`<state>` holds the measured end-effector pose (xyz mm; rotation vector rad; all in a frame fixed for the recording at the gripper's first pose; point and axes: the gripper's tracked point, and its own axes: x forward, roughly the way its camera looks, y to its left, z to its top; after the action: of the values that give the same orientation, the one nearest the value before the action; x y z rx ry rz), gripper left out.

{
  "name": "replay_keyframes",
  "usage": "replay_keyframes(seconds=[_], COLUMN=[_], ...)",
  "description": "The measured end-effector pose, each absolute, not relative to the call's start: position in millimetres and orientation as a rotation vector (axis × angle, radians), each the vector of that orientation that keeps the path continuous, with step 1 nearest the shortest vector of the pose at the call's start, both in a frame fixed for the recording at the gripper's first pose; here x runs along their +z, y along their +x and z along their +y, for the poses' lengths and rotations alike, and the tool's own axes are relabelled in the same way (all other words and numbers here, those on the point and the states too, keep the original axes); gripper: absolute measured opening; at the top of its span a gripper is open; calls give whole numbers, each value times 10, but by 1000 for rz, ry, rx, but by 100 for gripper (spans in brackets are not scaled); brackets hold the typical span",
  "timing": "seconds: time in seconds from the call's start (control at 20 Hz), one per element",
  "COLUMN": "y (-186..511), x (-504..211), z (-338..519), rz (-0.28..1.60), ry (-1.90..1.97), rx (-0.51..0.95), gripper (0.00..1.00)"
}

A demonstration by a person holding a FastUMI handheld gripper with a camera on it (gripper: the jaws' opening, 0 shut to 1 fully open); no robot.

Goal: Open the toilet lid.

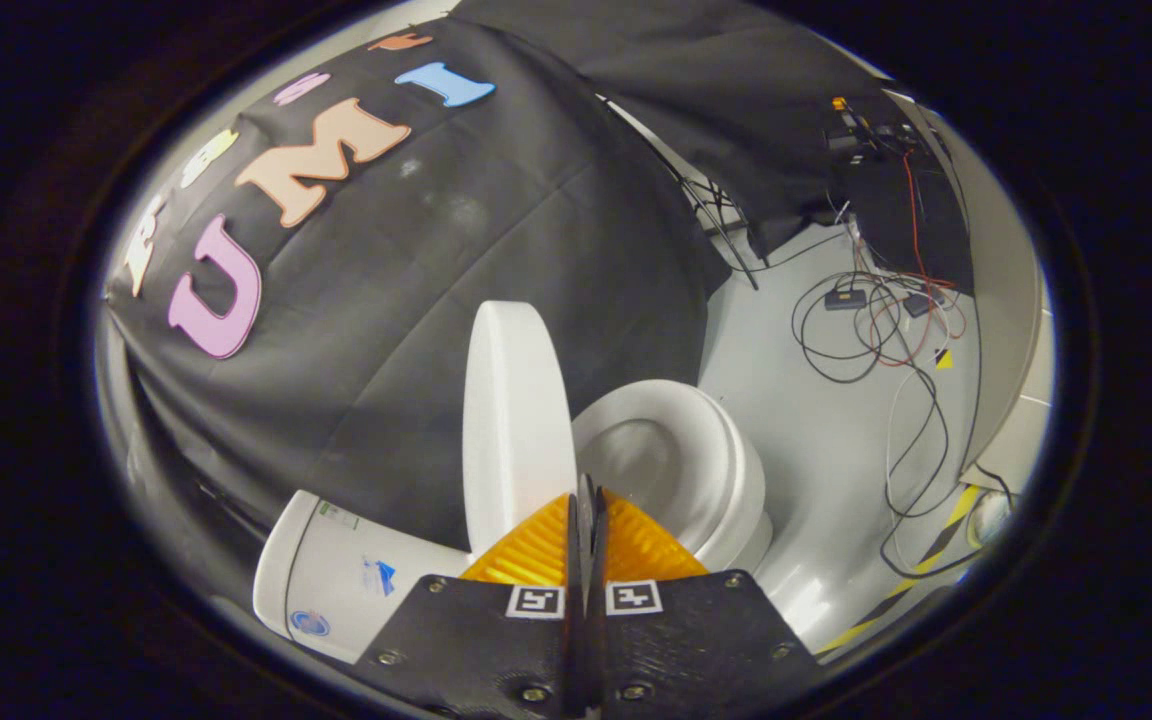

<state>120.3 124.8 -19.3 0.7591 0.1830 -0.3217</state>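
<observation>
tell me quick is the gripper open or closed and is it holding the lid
Gripper: closed, fingers together, holding nothing. The lid stands raised just ahead of the fingertips, not gripped.

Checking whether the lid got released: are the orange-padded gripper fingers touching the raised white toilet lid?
Cannot tell. In the gripper view the gripper has its fingers pressed together with nothing between, and their tips overlap the upright white toilet lid's lower edge, so neither contact nor gap shows.

Pale grey floor (pixel 816 450) carries the white toilet (pixel 681 470), loose cables (pixel 876 340) and striped tape (pixel 921 565)
</observation>
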Motion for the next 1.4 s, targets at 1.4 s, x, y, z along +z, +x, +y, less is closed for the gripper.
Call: replay_keyframes(seconds=[1.4], y=[1073], x=[473], z=[2038], rz=[155], ry=[544], rx=[-303], gripper=[1])
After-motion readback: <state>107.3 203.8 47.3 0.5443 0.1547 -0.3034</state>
